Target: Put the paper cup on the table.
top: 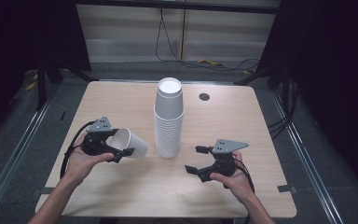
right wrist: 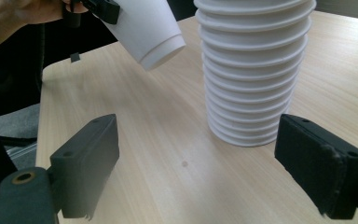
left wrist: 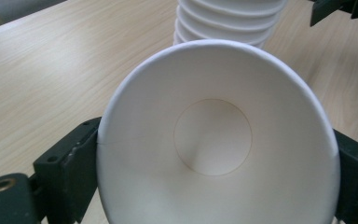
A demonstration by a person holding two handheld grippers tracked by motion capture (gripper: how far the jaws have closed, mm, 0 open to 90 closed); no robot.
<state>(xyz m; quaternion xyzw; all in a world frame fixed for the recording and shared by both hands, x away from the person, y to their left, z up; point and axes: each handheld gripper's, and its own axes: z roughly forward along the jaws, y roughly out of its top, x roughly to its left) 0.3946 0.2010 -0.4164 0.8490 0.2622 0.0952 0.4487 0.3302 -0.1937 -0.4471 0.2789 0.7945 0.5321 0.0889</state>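
A tall stack of white paper cups stands upside down at the table's middle, also seen as the stack and the stack. My left gripper is shut on a single white cup, held off the table on its side, left of the stack. In the left gripper view the cup's open mouth faces the camera, with a jaw pressed on each side of its rim. My right gripper is open and holds nothing, right of the stack's base; the held cup hangs at the far left of its view.
The light wooden table has a round cable hole behind the stack. Bare tabletop lies between the right gripper's jaws. Dark floor and cables surround the table.
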